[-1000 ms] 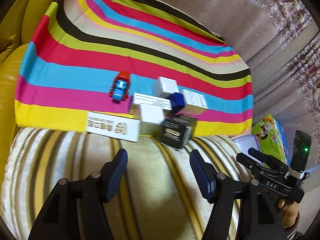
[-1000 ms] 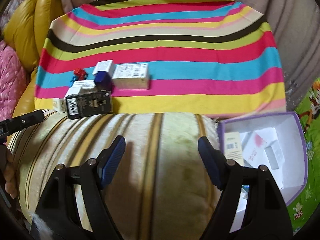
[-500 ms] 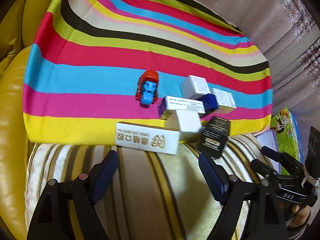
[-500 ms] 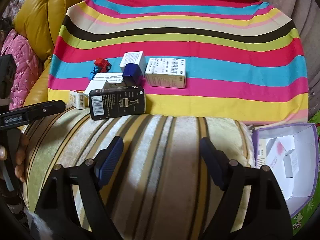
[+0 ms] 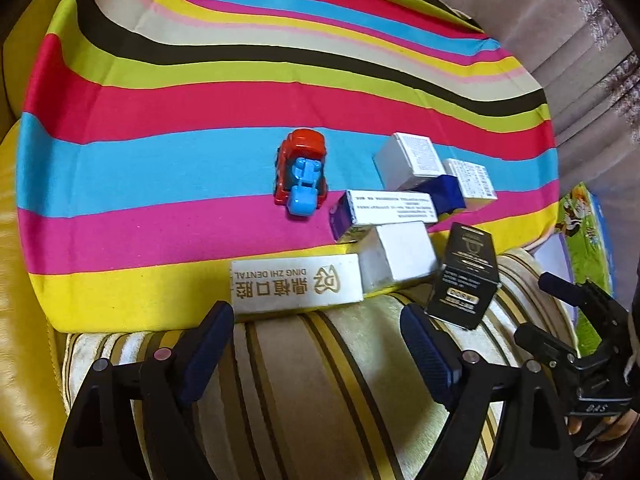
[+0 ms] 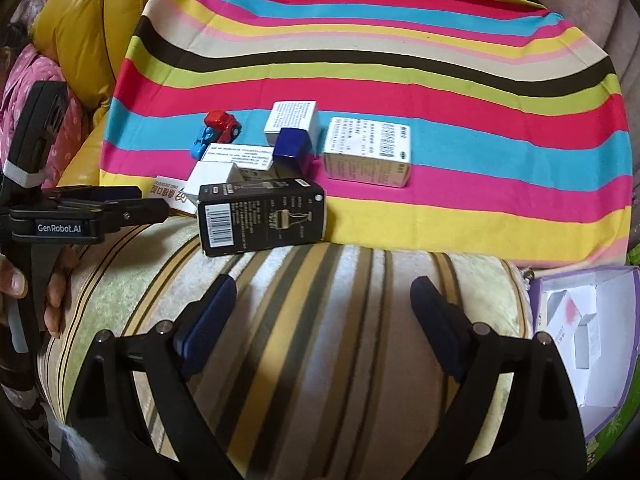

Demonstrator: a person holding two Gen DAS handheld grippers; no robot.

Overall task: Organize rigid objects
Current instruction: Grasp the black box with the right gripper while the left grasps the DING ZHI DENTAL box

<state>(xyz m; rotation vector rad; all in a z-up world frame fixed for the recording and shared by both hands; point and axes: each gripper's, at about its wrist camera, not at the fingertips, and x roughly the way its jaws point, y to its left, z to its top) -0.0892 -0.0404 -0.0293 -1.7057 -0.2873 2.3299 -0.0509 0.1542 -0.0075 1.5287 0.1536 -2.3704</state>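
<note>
A red-and-blue toy car [image 5: 301, 174] is sitting upright on the striped cloth [image 5: 160, 168], left of a huddle of white boxes [image 5: 408, 156] and a small blue box [image 6: 294, 147]. A long dental box [image 5: 296, 283] and a black box [image 6: 262, 216] are lying flat at the cloth's near edge.

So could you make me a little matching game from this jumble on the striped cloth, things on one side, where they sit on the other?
Things:
1. toy car
2. black box
3. dental box
4. purple-edged open box

Places:
A. off the sofa, at the far right
B. on the blue and pink stripes
C. straight ahead of the open left tongs
D. half on the cloth's yellow stripe, half on the striped cushion

Pairs: 1-B, 2-D, 3-C, 4-A
</note>
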